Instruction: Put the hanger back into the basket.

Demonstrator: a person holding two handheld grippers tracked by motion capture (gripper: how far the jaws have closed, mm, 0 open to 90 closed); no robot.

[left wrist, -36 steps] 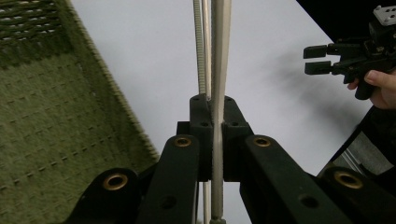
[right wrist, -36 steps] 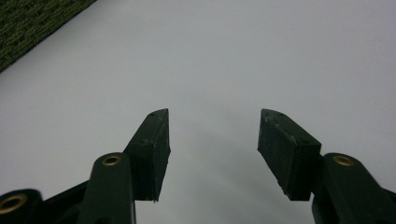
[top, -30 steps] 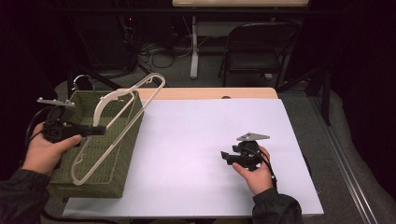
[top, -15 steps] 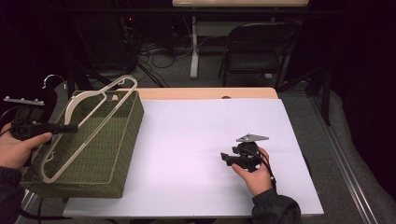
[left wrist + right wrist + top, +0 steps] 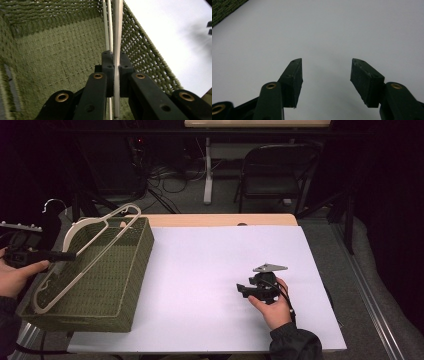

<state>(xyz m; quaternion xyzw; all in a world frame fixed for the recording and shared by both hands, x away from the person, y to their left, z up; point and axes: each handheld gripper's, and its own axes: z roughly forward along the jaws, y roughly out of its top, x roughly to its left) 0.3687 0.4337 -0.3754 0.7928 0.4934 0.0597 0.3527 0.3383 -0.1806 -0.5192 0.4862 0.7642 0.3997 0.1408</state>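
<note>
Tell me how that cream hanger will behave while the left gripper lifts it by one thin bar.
The hanger looks like stiff, light plastic, so it should keep its shape. Pinched off-centre on one bar by the left gripper, it will probably swing or pivot, perhaps catching the basket rim.

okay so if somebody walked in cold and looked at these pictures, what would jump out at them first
Most striking is the green woven basket at the left end of the white table, with pale clothes hangers lying across it. The left gripper is shut on one hanger's thin bar, above the basket's inside. Over at the right, the right gripper rests open above bare white table, holding nothing.
</note>
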